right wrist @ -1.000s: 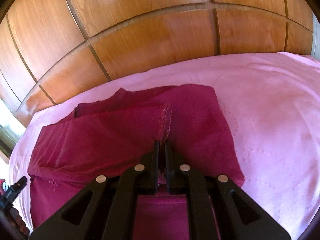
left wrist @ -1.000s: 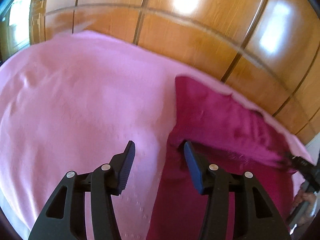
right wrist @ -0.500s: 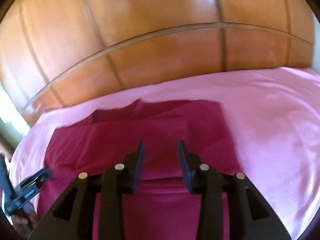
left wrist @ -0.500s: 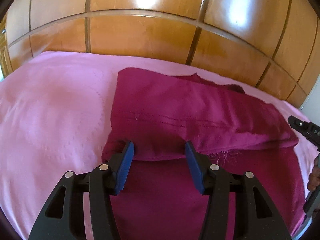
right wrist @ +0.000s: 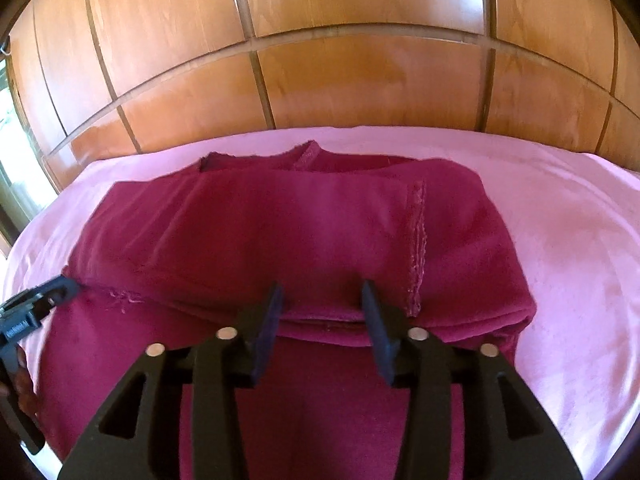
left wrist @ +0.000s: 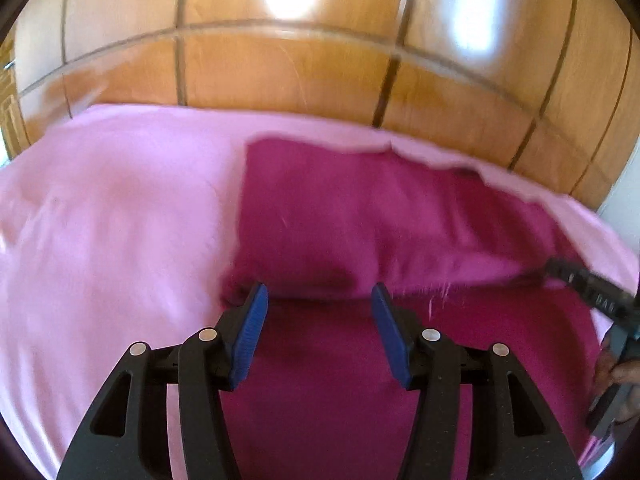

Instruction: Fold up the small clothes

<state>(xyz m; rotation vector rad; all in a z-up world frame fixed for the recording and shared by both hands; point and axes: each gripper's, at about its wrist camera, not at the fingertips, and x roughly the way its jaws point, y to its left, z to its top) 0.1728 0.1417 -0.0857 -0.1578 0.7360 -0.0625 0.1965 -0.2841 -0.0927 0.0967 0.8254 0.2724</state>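
Note:
A magenta garment (left wrist: 360, 220) lies on a pink sheet (left wrist: 112, 220), its far part folded over toward me with the folded edge across the middle. It also shows in the right wrist view (right wrist: 300, 232), with a stitched seam on its right side. My left gripper (left wrist: 320, 304) is open and empty, its blue pads just short of the fold edge. My right gripper (right wrist: 320, 300) is open and empty at the same fold edge. The right gripper appears at the right edge of the left wrist view (left wrist: 592, 292); the left gripper appears at the left edge of the right wrist view (right wrist: 36, 304).
The pink sheet (right wrist: 560, 240) covers a bed. Glossy wooden panels (right wrist: 360, 60) rise right behind its far edge, close to the garment's back hem. Bare pink sheet extends left of the garment in the left wrist view.
My right gripper has opened and let go of the garment. The folded part now lies flat. Both grippers have drawn back slightly toward the fold edge.

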